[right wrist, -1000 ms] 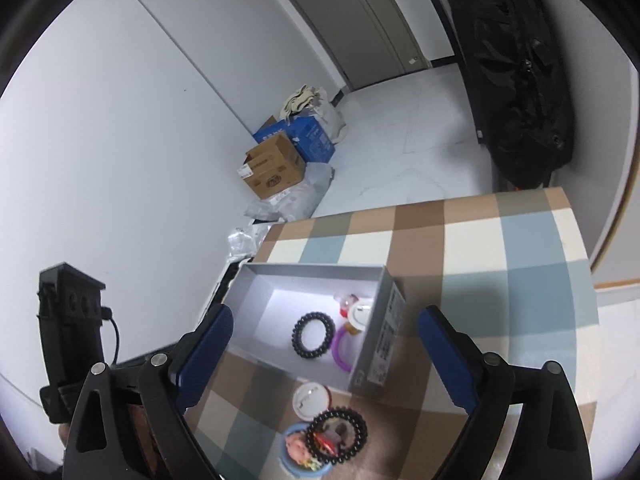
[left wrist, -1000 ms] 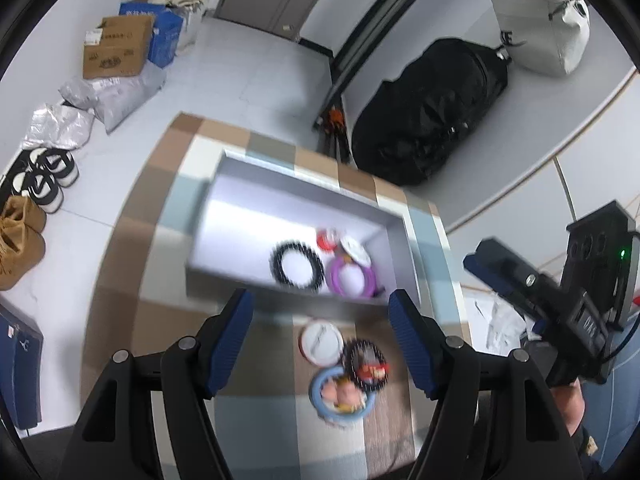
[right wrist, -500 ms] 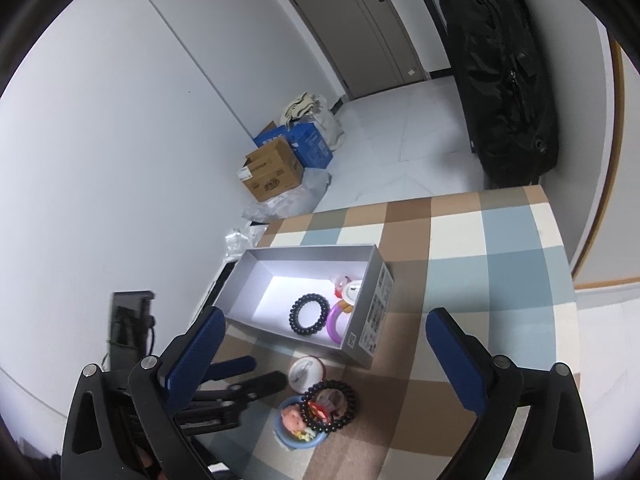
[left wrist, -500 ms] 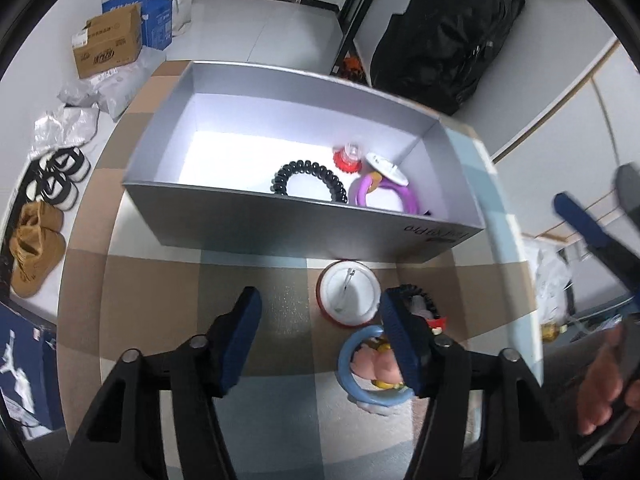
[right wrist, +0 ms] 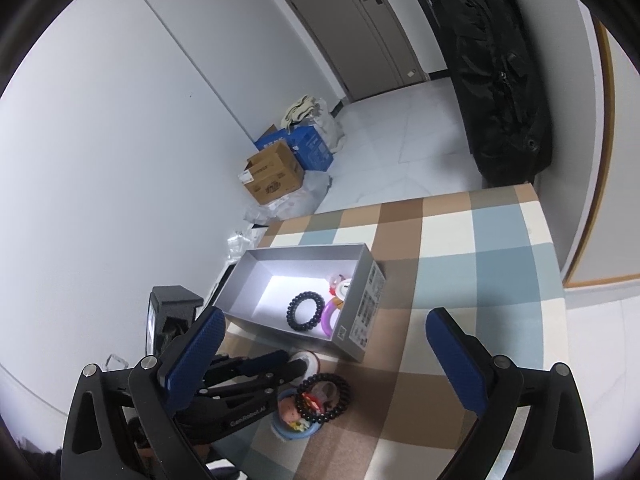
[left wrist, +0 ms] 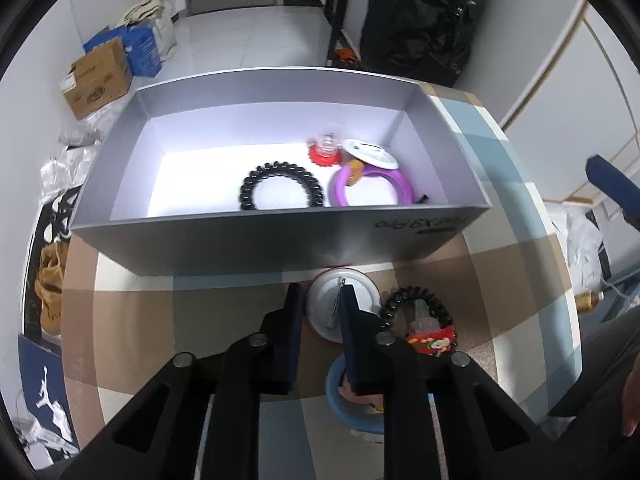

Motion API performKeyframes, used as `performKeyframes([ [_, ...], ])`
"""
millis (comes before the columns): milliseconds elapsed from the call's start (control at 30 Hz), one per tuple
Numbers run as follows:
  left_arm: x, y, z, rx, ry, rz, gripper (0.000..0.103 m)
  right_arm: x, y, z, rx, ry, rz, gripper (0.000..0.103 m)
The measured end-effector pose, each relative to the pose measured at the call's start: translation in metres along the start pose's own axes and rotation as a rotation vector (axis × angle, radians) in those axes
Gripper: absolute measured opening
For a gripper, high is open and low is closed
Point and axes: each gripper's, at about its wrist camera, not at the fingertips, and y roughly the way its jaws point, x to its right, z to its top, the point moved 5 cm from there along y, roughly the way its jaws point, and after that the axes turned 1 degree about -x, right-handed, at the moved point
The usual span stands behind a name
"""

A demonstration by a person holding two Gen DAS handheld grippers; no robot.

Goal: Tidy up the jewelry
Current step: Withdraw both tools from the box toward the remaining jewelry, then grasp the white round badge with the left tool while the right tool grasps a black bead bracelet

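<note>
An open grey box (left wrist: 280, 240) (right wrist: 362, 304) stands on the checked tablecloth and holds a black beaded bracelet (left wrist: 282, 186) (right wrist: 306, 311), a purple ring (left wrist: 370, 188), a red piece (left wrist: 326, 152) and a white badge (left wrist: 372, 154). In front of the box lie a white round pin badge (left wrist: 326, 308) (right wrist: 309, 361), a black bracelet (left wrist: 418, 308) (right wrist: 324, 398) with a red charm, and a blue ring (left wrist: 352, 404) (right wrist: 292, 420). My left gripper (left wrist: 320, 308) (right wrist: 291, 363) has its jaws closed in on the pin badge's left part. My right gripper (right wrist: 324, 354) is open and empty, held high above the table.
The checked table (right wrist: 500, 264) ends near a white wall at left. Cardboard and blue boxes (right wrist: 280, 168) and bags sit on the floor beyond. A black bag (right wrist: 496, 80) leans by the door.
My left gripper has come down towards the table in front of the box and its jaws have closed in around the white pin badge. My right gripper has stayed open and shifted only slightly.
</note>
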Motion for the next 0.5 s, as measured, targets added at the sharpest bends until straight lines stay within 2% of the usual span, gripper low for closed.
performKeyframes([
  [133, -0.002, -0.002, -0.003, -0.006, 0.0, 0.0, 0.013, -0.001, 0.0, 0.0, -0.004, 0.001, 0.001, 0.102],
  [500, -0.016, -0.007, -0.001, -0.008, -0.077, 0.0, 0.012, 0.003, 0.007, -0.007, -0.034, -0.012, -0.031, 0.101],
])
